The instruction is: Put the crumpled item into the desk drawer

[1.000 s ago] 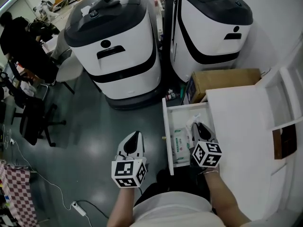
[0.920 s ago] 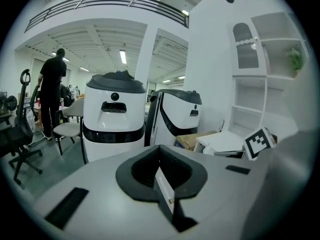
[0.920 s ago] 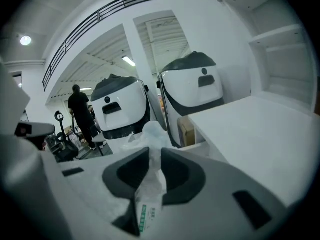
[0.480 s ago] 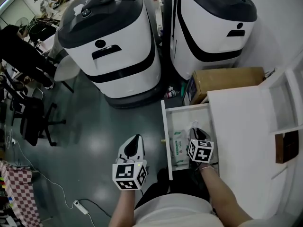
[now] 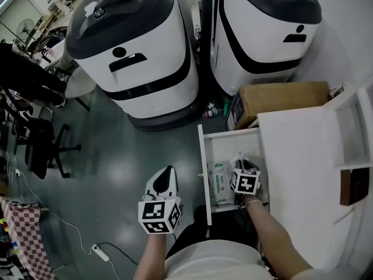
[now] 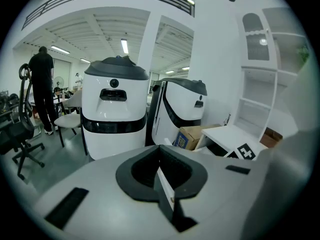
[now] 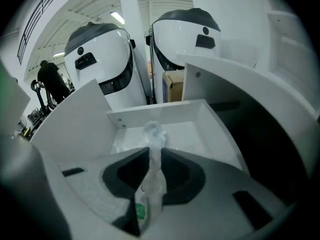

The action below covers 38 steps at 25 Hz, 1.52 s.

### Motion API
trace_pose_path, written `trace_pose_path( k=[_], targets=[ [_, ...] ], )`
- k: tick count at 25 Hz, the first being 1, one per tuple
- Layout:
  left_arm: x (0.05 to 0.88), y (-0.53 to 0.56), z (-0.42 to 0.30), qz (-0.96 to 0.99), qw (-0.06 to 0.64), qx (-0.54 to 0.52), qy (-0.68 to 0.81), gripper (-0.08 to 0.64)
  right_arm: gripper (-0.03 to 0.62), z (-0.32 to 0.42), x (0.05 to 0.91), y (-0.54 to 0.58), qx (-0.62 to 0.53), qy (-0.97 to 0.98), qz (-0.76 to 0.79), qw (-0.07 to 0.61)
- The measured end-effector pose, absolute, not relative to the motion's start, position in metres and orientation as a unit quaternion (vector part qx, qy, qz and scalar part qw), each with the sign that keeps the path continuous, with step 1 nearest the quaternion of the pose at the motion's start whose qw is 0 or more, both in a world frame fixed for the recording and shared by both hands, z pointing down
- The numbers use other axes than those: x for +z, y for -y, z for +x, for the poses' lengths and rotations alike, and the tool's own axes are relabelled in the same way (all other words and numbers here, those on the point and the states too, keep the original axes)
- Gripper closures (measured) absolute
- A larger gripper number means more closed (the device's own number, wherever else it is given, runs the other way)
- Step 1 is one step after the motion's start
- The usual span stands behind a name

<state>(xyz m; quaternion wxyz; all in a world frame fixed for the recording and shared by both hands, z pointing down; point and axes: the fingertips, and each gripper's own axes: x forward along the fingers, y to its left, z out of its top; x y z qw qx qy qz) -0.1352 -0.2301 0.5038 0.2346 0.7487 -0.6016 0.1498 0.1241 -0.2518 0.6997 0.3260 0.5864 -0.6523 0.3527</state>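
Observation:
The crumpled item (image 7: 152,134), a wad of clear plastic, is pinched between the jaws of my right gripper (image 7: 151,156). That gripper (image 5: 245,165) is lowered into the open white desk drawer (image 5: 202,156), and the wad (image 5: 238,158) sticks out past its tips over the drawer's inside. The drawer's back wall (image 7: 155,111) shows just ahead of the wad. My left gripper (image 5: 168,171) hangs over the grey floor to the left of the drawer, with its jaws together and nothing in them (image 6: 161,171).
A green-and-white packet (image 5: 220,179) lies in the drawer's left half. The white desk top (image 5: 303,168) is to the right, with a cardboard box (image 5: 280,98) behind the drawer. Two large white machines (image 5: 140,57) (image 5: 262,34) stand beyond. An office chair (image 5: 41,144) is far left.
My right gripper has moved forward and down into the drawer with the crumpled item. The left gripper has stayed where it was.

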Motion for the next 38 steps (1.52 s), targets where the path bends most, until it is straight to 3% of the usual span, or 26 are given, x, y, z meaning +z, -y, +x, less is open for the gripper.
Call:
trace_pose_path(
  k=[21, 38],
  targets=[
    [0.519, 0.224, -0.14, 0.73, 0.257, 0.167, 0.611, 0.566, 0.52, 0.141, 0.753, 0.232, 0.343, 0.629, 0.536, 0.446],
    [0.522, 0.218, -0.13, 0.738, 0.257, 0.177, 0.598, 0.567, 0.474, 0.142, 0.748, 0.229, 0.336, 0.636, 0.531, 0.448]
  ],
)
